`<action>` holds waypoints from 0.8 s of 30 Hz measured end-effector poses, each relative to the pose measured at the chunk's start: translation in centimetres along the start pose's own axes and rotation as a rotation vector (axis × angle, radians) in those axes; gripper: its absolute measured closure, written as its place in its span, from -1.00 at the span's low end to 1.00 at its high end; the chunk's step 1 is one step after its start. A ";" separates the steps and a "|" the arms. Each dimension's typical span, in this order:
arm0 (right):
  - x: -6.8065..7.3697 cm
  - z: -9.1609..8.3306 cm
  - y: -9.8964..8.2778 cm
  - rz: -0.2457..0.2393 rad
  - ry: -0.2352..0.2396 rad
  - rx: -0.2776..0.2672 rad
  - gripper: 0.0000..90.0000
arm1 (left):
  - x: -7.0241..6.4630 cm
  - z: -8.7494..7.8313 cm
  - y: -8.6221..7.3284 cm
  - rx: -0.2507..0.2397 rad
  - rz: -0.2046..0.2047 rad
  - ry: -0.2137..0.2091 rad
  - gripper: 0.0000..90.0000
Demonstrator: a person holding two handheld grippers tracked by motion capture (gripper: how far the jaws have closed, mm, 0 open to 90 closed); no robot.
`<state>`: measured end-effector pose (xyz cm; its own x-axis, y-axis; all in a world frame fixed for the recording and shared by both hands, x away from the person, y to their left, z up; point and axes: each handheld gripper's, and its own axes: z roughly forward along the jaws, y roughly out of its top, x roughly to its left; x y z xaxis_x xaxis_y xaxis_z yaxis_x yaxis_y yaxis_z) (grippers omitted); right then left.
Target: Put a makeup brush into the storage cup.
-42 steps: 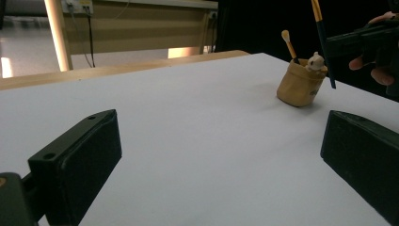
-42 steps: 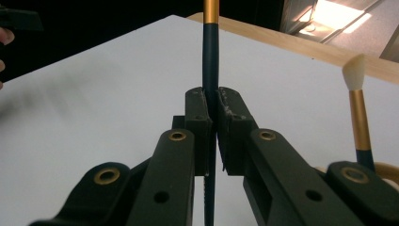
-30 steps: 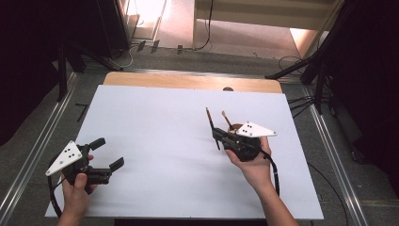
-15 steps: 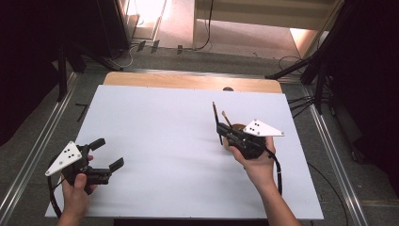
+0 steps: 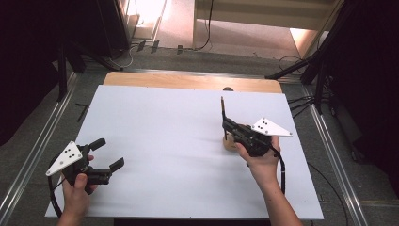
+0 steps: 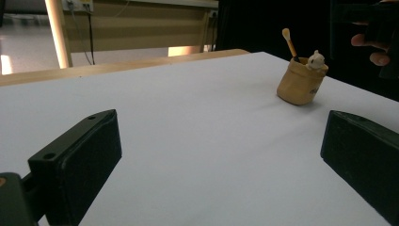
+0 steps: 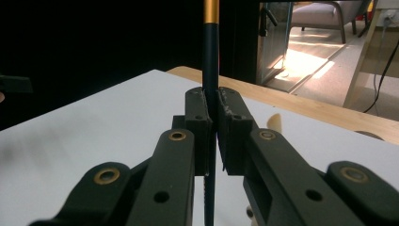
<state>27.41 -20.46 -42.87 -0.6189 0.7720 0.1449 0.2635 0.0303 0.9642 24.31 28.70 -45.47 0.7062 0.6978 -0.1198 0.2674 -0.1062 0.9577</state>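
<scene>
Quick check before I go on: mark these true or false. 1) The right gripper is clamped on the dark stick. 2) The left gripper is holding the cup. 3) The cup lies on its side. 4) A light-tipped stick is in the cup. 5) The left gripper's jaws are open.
1) True: the right gripper is shut on the dark stick, held upright.
2) False: the left gripper holds nothing; the cup stands far across the table.
3) False: it stands upright.
4) True: the light-tipped stick pokes out of it.
5) True: the jaws stand wide apart.
</scene>
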 end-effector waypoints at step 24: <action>-3.1 -1.6 -0.3 0.041 -0.093 -0.033 0.88 | 0.0 -0.1 0.0 -0.007 -0.002 0.003 -1.00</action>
<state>28.03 -23.87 -43.22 -0.5366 0.8276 0.1646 0.2617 -0.0222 0.9649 24.26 28.83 -45.43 0.7038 0.7001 -0.1206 0.2637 -0.0999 0.9594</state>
